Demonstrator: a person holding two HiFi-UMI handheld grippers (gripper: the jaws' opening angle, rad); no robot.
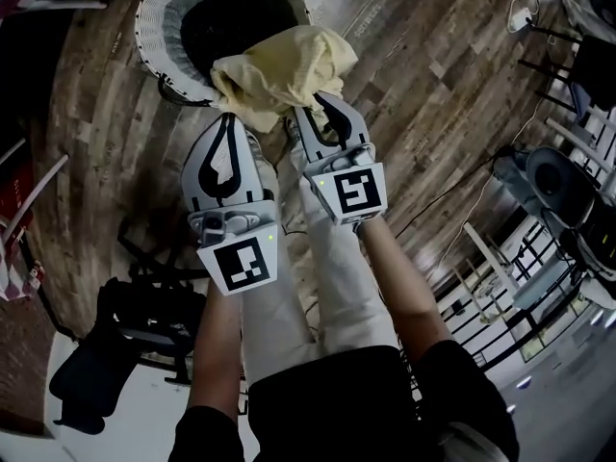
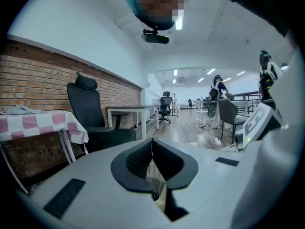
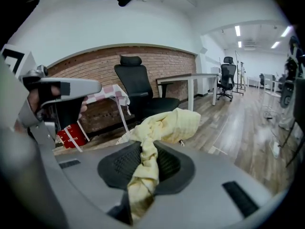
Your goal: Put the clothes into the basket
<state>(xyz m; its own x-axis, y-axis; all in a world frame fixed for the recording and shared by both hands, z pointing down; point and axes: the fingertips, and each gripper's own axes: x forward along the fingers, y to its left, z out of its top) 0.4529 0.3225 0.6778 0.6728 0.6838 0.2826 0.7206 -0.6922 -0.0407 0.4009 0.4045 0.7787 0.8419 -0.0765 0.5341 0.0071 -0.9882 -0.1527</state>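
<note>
1. Head view: a pale yellow, crumpled soft cloth [image 1: 284, 65] hangs bunched above the edge of a round woven basket with a white rim [image 1: 154, 37]. The basket's dark inside shows no other clothes. The cloth looks light and limp, and is best pinched at a gathered fold.
2. Left gripper view: the left hand-held gripper [image 2: 152, 144] is closed on a thin sliver of the cloth.
3. Right gripper view: the right hand-held gripper [image 3: 145, 151] clamps a twisted rope of it, and the rest flops ahead.

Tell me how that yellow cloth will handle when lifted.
The yellow cloth is probably floppy: it bunches and sags in the head view. It seems light, since the right gripper holds it by one thin pinched twist. Over the basket it would likely crumple, not roll.
</note>
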